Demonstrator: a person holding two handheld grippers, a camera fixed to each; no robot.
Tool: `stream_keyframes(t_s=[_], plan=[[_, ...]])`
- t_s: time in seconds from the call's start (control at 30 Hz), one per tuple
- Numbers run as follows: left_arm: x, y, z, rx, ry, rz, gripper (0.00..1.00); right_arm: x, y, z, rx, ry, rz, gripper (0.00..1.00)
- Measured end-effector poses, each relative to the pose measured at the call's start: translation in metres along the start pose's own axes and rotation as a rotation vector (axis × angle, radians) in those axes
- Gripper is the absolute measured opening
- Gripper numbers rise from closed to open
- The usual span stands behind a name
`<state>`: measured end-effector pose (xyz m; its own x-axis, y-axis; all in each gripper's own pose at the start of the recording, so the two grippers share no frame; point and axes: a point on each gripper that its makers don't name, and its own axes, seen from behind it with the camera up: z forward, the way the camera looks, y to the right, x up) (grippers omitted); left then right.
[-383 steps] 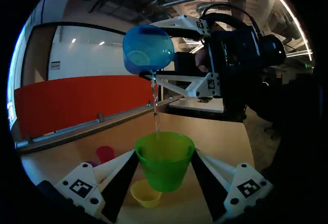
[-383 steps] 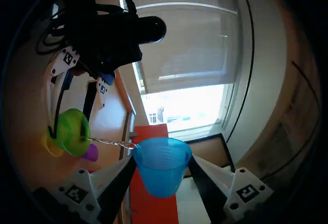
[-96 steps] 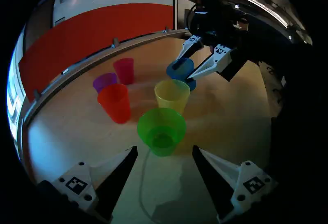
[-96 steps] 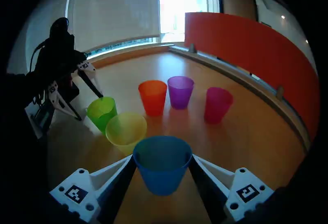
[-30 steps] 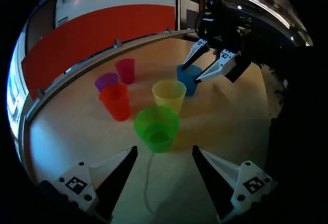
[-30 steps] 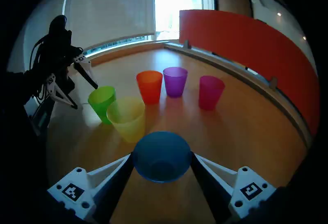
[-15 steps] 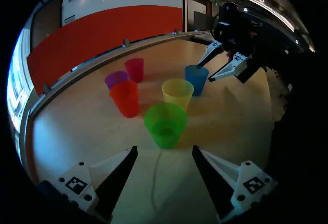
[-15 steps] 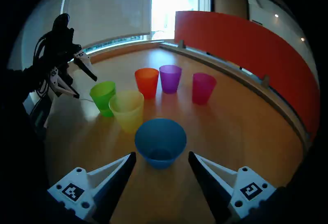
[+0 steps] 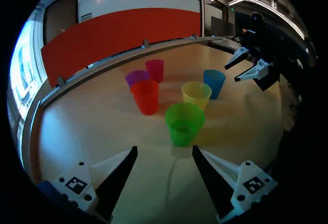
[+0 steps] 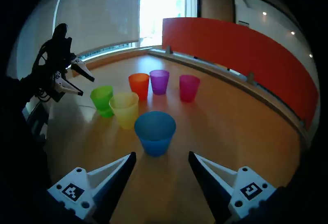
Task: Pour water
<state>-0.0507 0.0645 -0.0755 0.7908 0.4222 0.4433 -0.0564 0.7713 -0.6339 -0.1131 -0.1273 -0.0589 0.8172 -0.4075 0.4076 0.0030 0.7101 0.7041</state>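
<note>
A green cup (image 9: pixel 184 123) stands upright on the wooden table (image 9: pixel 102 133), just beyond my left gripper (image 9: pixel 164 150), which is open and empty. A little water seems to lie at the cup's bottom. In the right gripper view, the blue cup (image 10: pixel 155 133) stands upright on the table (image 10: pixel 229 125), a short way beyond my open, empty right gripper (image 10: pixel 161 155). The blue cup (image 9: pixel 214 82) appears at the back right in the left gripper view, with the right gripper (image 9: pixel 246 66) open beside it. The green cup (image 10: pixel 101 99) and the open left gripper (image 10: pixel 80 78) appear at the left in the right gripper view.
A yellow cup (image 9: pixel 197 94) stands between the green and blue ones. Orange (image 9: pixel 145 97), purple (image 9: pixel 137 77) and magenta (image 9: pixel 155 70) cups stand behind. A red partition (image 9: pixel 123 31) runs along the table's far edge. A bright window (image 10: pixel 160 10) lies beyond.
The right gripper set the blue cup down upright, let go of it and drew back. The left gripper also drew back from the green cup. Both cups stand free.
</note>
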Motion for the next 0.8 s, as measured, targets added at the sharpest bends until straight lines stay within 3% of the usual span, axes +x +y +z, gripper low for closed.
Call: stream_keyframes(t_s=[0.3,0.8], plan=[[0.007,-0.032,-0.007,0.136,0.081,-0.114,1.0,0.0,0.014,-0.026,-0.119,0.083,0.08,0.99],[0.03,-0.056,-0.027,0.304,0.272,-0.21,0.99,0.025,0.041,-0.068,-0.355,0.284,0.17,0.99]])
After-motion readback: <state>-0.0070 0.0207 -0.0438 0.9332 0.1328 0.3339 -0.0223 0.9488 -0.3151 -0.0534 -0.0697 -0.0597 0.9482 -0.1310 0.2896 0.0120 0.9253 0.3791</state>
